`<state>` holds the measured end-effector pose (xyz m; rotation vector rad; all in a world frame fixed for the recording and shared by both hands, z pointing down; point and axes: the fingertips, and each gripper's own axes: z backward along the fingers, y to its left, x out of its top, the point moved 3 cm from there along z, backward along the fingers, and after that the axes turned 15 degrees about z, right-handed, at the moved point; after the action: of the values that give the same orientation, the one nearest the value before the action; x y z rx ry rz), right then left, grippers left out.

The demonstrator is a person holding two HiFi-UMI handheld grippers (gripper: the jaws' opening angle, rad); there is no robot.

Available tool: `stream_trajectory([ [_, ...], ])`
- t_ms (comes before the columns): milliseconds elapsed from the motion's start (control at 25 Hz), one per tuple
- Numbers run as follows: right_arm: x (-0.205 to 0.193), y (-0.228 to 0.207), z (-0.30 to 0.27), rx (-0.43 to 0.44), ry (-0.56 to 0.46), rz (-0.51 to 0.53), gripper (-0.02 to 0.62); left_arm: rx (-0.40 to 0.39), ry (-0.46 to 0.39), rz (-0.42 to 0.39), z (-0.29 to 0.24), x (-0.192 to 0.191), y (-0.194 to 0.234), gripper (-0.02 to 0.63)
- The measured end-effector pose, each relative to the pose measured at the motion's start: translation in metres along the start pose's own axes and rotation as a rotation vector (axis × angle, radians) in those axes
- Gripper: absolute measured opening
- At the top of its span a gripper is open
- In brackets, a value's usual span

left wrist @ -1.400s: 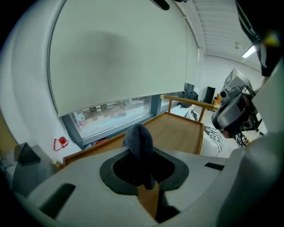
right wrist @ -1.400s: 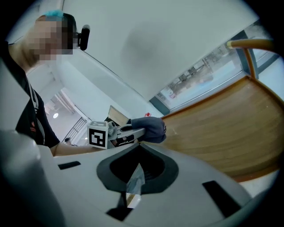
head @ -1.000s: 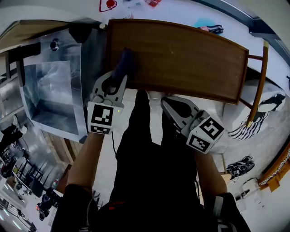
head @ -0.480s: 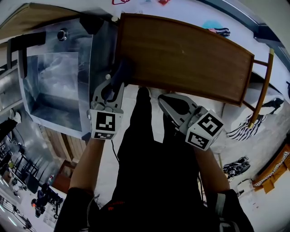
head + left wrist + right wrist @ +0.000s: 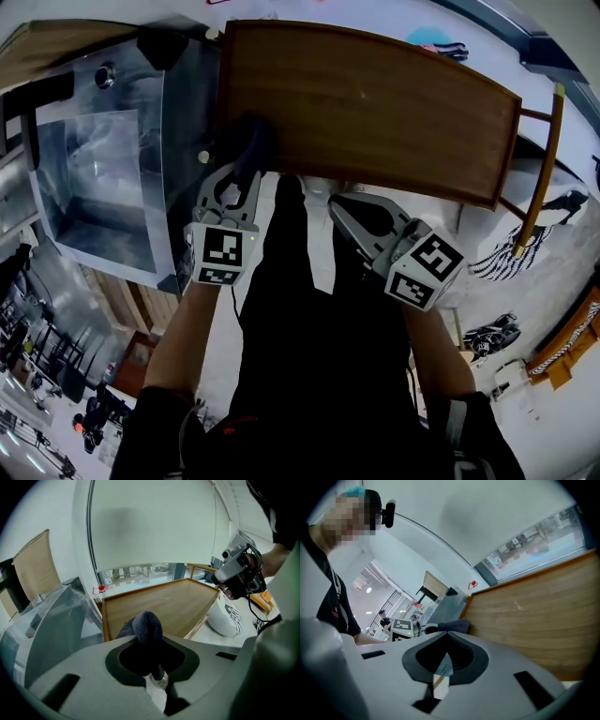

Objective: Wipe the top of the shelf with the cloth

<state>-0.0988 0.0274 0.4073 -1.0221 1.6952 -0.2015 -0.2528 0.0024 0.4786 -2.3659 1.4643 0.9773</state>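
The brown wooden shelf top [image 5: 375,103] fills the middle of the head view. A dark blue cloth [image 5: 251,141] lies bunched on its near left corner, and my left gripper [image 5: 242,171] is shut on it. In the left gripper view the cloth [image 5: 147,625] bulges up between the jaws of that gripper [image 5: 152,660], with the shelf top [image 5: 159,602] beyond it. My right gripper [image 5: 343,212] hangs just off the shelf's near edge, shut with nothing in it. The right gripper view has its jaws [image 5: 445,660] together, the shelf top [image 5: 543,616] to the right and the cloth [image 5: 452,626] ahead.
A shiny metal box [image 5: 103,178] stands against the shelf's left side. A wooden rail [image 5: 539,159] runs down the shelf's right end, with a white striped bag [image 5: 525,244] on the floor beside it. The person's black-clad legs are below both grippers.
My left gripper has slid the cloth to the shelf's left edge and a little way back. The right gripper has stayed put beside the near edge.
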Motion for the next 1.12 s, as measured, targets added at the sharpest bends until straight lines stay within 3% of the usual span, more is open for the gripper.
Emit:
stream_trajectory([
  [1120,-0.027,-0.052,0.101,-0.124,-0.101,-0.08,0.003,-0.2,0.063,-0.078,-0.077,0.02,-0.142,0.069],
])
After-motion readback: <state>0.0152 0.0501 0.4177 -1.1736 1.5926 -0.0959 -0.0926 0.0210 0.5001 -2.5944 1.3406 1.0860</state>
